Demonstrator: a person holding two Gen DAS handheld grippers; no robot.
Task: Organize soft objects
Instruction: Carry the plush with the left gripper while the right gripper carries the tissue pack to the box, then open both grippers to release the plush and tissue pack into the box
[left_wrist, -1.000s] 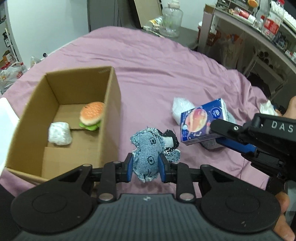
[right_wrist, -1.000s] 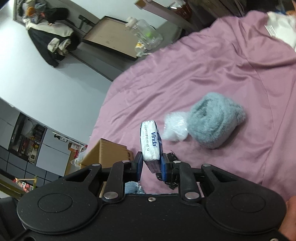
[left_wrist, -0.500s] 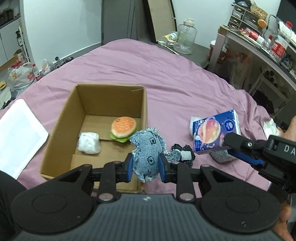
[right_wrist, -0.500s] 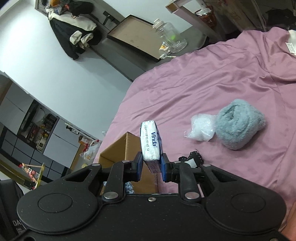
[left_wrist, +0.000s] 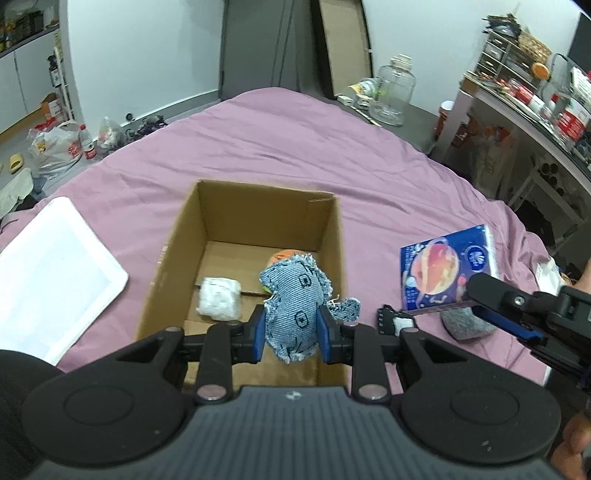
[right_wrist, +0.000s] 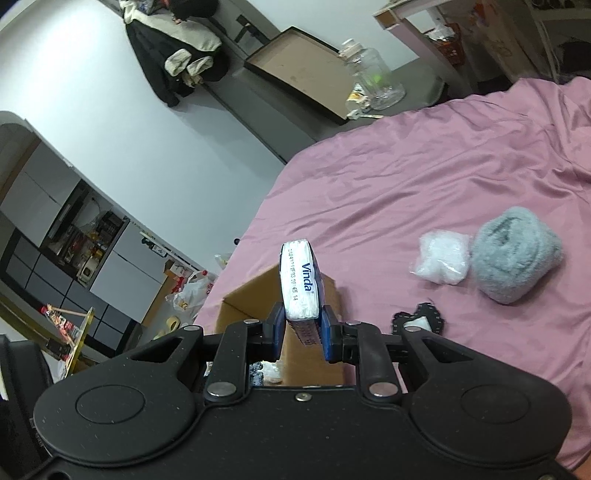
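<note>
The left gripper (left_wrist: 290, 328) stays clenched on the denim toy (left_wrist: 293, 308) and has carried it from beside the cardboard box (left_wrist: 334, 236) to above the box's near right corner, now hiding most of the burger toy (left_wrist: 282, 254); the white bundle (left_wrist: 218, 303) lies inside as before. The right gripper (right_wrist: 303, 326) keeps gripping the tissue pack (right_wrist: 299, 282) and has drawn closer to the box, with the grey fluffy roll (right_wrist: 515, 254) and clear bag (right_wrist: 441, 260) lying on the purple bedsheet (right_wrist: 424, 177).
</note>
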